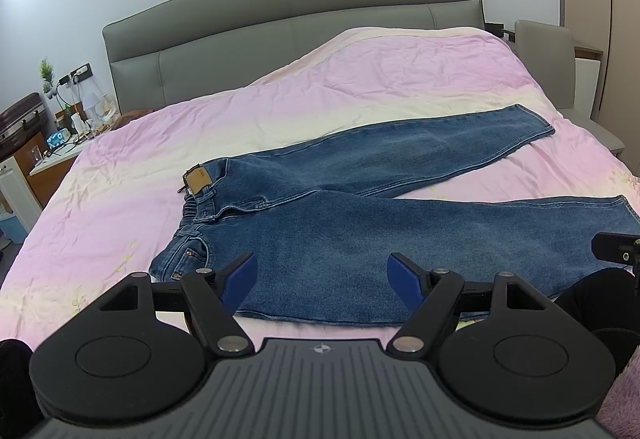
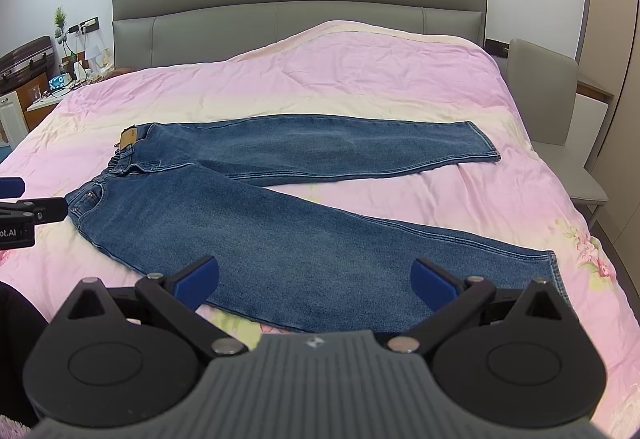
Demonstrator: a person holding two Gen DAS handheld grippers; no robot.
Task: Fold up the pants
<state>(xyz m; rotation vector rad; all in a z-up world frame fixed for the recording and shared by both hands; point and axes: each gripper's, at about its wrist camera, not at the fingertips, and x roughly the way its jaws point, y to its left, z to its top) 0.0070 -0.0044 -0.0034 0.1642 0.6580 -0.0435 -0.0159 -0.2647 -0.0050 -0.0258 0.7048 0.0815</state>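
Pre-fold. Jeans (image 1: 360, 223) flat on bed (image 1: 100, 175), legs splayed ahead of both claws. Left claw (image 1: 322, 277) wide, empty; right claw (image 2: 316, 281) likewise. Next, probably: grip near leg, lay over far.

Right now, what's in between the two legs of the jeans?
Just bare pink bedspread: a wedge of it shows between the far leg and the near leg of the jeans, clearest in the right wrist view. Nothing else lies there.
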